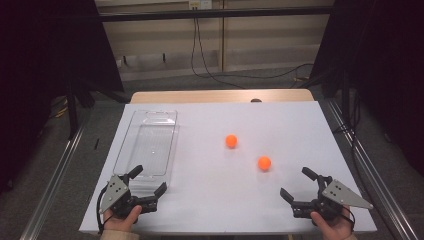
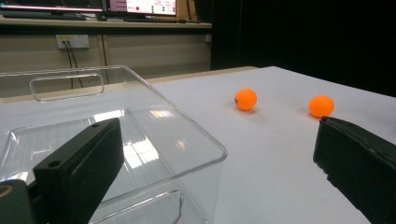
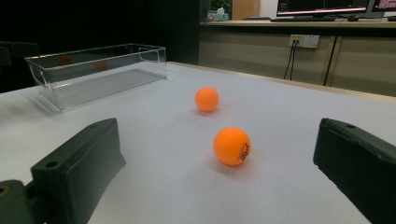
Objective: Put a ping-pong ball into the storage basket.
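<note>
A white table is seen mid-frame, w/ beige wall panels and cables at top. One clear rectangular plastic bin sits centre-left. Two orange plastic balls are counted: far ball, near ball, apart, unobstructed. Left gripper lower left, right gripper lower right: both spread wide, nothing held.

high view looks down from above — both tool views sit low, sharing the orange balls.
</note>
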Tool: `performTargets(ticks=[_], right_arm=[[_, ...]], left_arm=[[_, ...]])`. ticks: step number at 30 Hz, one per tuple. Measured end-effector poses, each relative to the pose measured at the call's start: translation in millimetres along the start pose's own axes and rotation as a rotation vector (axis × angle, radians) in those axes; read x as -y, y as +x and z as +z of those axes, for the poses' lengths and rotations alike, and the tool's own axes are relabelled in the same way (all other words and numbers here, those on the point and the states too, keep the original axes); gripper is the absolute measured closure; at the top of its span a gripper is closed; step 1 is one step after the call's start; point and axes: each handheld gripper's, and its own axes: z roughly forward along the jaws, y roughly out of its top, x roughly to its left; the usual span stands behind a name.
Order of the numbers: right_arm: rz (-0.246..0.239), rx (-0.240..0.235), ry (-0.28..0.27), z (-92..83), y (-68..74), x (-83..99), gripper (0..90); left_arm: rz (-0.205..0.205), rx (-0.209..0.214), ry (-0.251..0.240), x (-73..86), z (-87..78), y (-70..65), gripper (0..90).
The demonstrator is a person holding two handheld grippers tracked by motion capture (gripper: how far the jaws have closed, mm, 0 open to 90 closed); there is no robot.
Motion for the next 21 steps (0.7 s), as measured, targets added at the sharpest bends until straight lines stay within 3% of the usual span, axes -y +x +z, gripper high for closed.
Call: performTargets(ticks=[6,21], right_arm=[[0.005,0.004,0.001,-0.7,-0.4,0.1,0.5],[0.0,0.0,0.003,-0.4,-0.7,0.0,0.8]], left_arm=[[0.016,0.0,0.016,-0.3,1.6,-0.2,1.7],[-0.004,0.013,0.024,-1.0,9.1,-6.3,1.7]])
